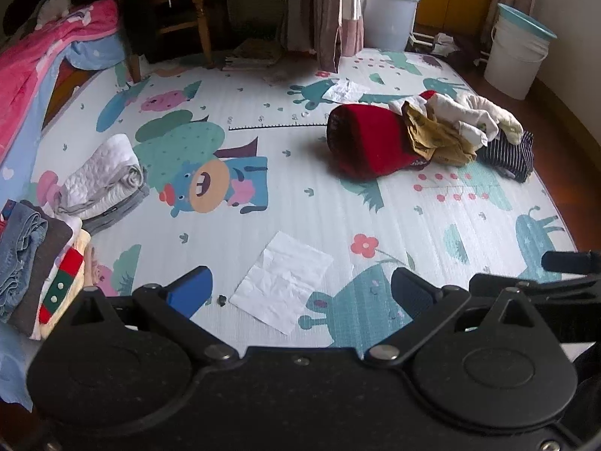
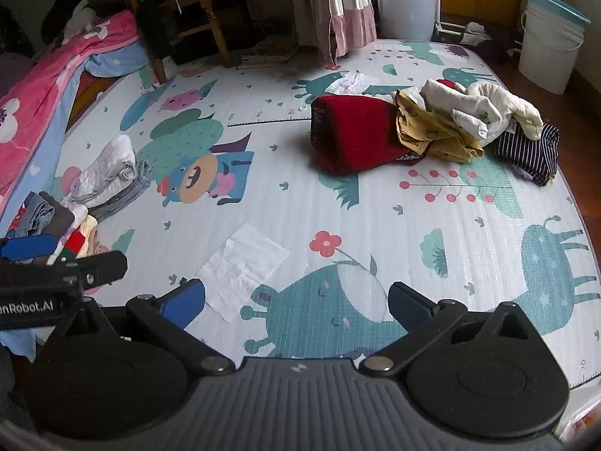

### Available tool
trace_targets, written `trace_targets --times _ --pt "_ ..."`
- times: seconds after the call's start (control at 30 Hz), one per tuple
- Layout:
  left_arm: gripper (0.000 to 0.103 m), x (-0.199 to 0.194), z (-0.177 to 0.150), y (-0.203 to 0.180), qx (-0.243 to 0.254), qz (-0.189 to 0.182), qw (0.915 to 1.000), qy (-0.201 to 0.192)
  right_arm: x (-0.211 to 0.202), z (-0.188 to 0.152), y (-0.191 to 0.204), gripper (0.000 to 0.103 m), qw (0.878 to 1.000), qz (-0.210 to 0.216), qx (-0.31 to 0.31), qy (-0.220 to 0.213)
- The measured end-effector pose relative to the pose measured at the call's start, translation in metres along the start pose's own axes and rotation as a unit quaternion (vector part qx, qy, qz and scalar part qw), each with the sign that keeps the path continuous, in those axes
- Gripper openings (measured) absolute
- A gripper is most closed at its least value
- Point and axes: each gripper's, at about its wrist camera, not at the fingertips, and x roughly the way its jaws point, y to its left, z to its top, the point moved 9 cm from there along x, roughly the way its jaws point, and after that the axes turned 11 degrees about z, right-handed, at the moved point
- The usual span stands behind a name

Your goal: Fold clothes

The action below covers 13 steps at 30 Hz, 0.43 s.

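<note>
Hovering splayed hand-held grippers [image 1: 300, 289], clothes pile [image 1: 432, 135] untouched

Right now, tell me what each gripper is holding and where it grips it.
Nothing is held. The left gripper and the right gripper both stand open and empty above the play mat.

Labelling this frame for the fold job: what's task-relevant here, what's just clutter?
Job:
unfolded pile
red garment
folded stack
folded white quilted piece
play mat

Clutter:
white paper sheet
buckets
wooden chair
</note>
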Motion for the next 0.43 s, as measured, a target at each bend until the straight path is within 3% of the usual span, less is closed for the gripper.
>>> trace_targets --times 0.23,0.43 --pt "0.103 0.0031 -0.0047 -0.0001 -0.002 -0.007 0.9999 0.014 0.001 -0.0014 -0.0038 0.103 1.0 0.002 0.001 0.004" --pt "0.103 -0.0029 -0.002 0.0017 0.0 -0.005 1.0 -0.005 0.0007 0.0003 -0.0038 0.103 1.0 0.0 -0.002 0.002"
